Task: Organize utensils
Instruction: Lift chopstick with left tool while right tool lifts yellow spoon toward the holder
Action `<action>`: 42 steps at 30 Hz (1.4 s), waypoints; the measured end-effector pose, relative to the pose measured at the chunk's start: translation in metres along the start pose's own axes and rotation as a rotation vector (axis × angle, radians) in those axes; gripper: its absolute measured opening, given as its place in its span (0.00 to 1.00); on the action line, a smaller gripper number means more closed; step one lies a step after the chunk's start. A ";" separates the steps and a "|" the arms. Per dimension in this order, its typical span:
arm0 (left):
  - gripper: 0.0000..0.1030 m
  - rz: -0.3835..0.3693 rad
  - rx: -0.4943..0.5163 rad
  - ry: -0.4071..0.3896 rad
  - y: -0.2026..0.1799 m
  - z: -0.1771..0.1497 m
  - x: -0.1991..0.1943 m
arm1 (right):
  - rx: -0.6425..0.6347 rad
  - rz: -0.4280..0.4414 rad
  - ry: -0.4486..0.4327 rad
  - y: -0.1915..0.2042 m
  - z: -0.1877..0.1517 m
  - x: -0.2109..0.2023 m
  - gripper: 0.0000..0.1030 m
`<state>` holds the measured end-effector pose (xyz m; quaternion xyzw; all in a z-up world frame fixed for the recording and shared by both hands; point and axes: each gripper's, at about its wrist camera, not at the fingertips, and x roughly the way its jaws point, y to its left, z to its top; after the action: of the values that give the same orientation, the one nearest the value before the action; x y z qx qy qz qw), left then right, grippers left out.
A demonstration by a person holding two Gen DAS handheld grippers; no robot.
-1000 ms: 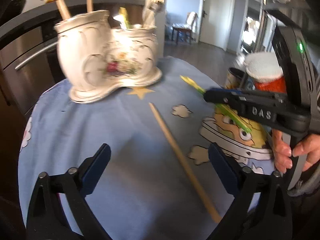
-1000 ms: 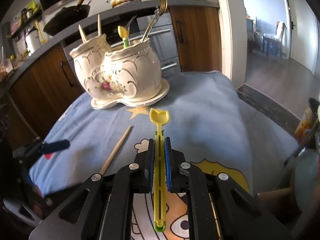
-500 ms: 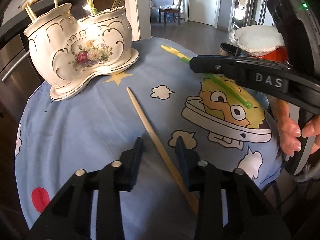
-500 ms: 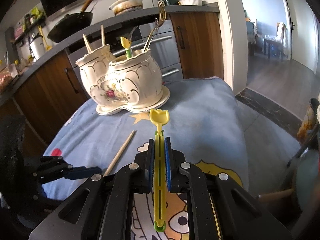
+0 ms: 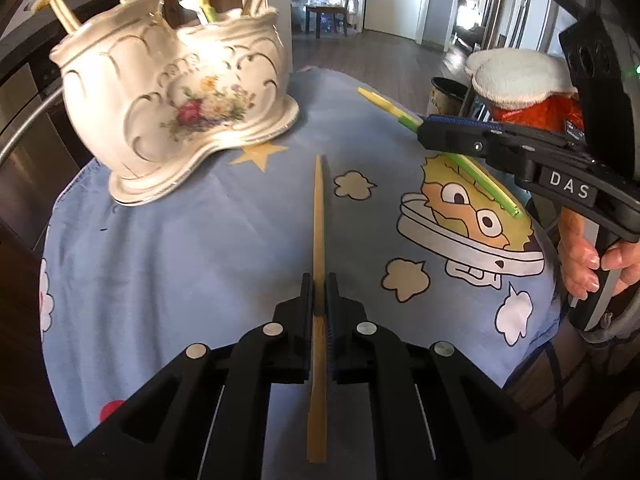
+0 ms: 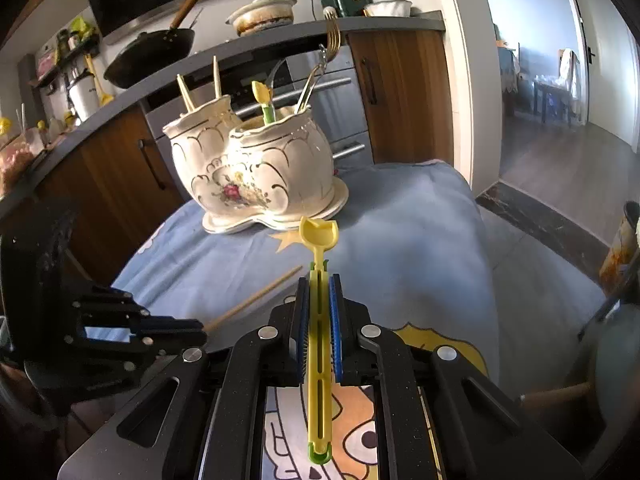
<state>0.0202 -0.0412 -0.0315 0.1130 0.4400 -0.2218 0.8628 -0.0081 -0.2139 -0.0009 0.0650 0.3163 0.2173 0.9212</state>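
A white floral double-pot utensil holder [image 5: 176,96] stands at the far left of the blue cartoon cloth [image 5: 200,240]; it also shows in the right wrist view [image 6: 256,172]. It holds wooden chopsticks, a yellow-green spoon and metal cutlery. My left gripper [image 5: 319,280] is shut on a wooden chopstick [image 5: 318,216] that points toward the holder. My right gripper [image 6: 319,280] is shut on a yellow plastic spoon [image 6: 319,236], held above the cloth; that gripper shows in the left wrist view [image 5: 424,134] at the right.
A kitchen counter [image 6: 280,36] with a pan and pots runs behind the table. An orange jar with a white cloth top [image 5: 524,92] stands off the table's right edge. Open floor [image 6: 560,168] lies to the right.
My left gripper has closed from open onto the chopstick and lined up along it. The right gripper holds the yellow spoon as before, with little movement.
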 end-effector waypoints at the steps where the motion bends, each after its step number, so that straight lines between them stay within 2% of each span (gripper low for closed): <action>1: 0.06 -0.001 0.000 -0.010 0.000 -0.001 -0.005 | 0.000 0.000 -0.010 0.000 0.000 -0.001 0.10; 5: 0.06 -0.002 -0.012 -0.067 0.008 -0.004 -0.022 | -0.009 -0.008 -0.017 0.002 0.001 -0.001 0.10; 9: 0.06 -0.037 -0.034 -0.169 0.017 -0.008 -0.041 | -0.005 -0.013 -0.027 0.002 0.002 0.000 0.10; 17: 0.06 -0.083 -0.088 -0.384 0.045 -0.007 -0.076 | 0.007 0.031 -0.120 0.013 0.018 -0.015 0.10; 23: 0.06 -0.092 -0.157 -0.526 0.076 0.012 -0.101 | -0.018 0.057 -0.202 0.026 0.054 -0.020 0.10; 26: 0.06 -0.064 -0.167 -0.588 0.091 0.025 -0.110 | -0.026 0.078 -0.251 0.032 0.076 -0.019 0.10; 31: 0.06 -0.065 -0.202 -0.679 0.110 0.046 -0.116 | -0.001 0.119 -0.302 0.034 0.106 0.001 0.10; 42: 0.06 -0.076 -0.233 -0.828 0.137 0.104 -0.097 | 0.103 0.196 -0.367 0.021 0.149 0.054 0.10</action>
<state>0.1103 0.0657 0.1083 -0.1002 0.0826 -0.2290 0.9647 0.1128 -0.1686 0.0924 0.1810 0.1459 0.2741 0.9332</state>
